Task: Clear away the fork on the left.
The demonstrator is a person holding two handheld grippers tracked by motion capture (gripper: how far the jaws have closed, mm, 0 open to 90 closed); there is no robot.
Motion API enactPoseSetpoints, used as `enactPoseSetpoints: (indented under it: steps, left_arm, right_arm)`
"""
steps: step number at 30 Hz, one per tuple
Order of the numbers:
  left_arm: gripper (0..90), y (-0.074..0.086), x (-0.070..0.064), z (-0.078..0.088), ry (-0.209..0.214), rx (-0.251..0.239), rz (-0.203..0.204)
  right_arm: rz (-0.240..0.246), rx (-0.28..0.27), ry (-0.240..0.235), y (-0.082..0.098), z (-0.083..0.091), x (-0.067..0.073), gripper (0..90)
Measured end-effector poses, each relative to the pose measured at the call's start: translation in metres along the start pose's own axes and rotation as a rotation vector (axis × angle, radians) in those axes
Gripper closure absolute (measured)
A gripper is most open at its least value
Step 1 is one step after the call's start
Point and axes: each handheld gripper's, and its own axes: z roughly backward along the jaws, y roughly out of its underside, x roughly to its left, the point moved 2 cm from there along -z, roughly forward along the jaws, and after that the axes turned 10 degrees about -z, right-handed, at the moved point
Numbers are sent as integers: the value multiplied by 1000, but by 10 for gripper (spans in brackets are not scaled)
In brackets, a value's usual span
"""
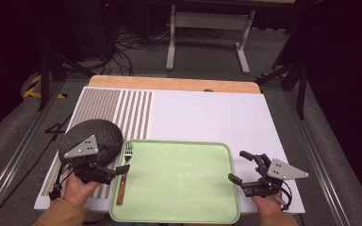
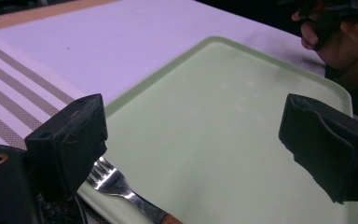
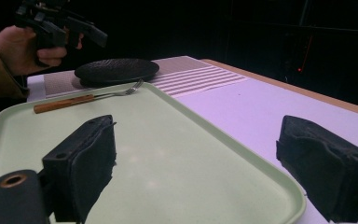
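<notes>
A pale green tray [image 1: 179, 142] lies at the near middle of the table. A fork [image 1: 124, 174] with a wooden handle rests along its left edge, tines pointing away from me. My left gripper [image 1: 115, 172] hovers just left of the fork with its jaws wide apart and nothing between them. In the left gripper view the fork [image 2: 116, 184] sits low beside the left jaw, over the tray [image 2: 223, 140]. My right gripper [image 1: 237, 165] stands open at the tray's right edge, holding nothing. The right gripper view looks across the tray [image 3: 242, 156] to the fork [image 3: 84, 99].
A black round plate [image 1: 92, 132] sits on a striped placemat [image 1: 122, 110] at the left, behind the left hand; it also appears as the plate [image 3: 116, 70] in the right gripper view. A white mat [image 1: 217, 117] covers the table beyond the tray. A wooden table edge [image 1: 169, 84] runs along the back.
</notes>
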Motion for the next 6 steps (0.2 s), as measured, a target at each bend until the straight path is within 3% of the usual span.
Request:
enactPoseSetpoints:
  steps: [1, 3, 6]
  left_arm:
    - [80, 3, -1, 0, 2, -25, 11]
    - [71, 7, -4, 0, -20, -54, -6]
    - [55, 10, -7, 0, -33, -60, -20]
  right_arm:
    - [-3, -1, -3, 0, 0, 0, 119]
    - [-9, -3, -5, -1, 0, 0, 116]
    - [-20, -7, -15, -1, 0, -1, 112]
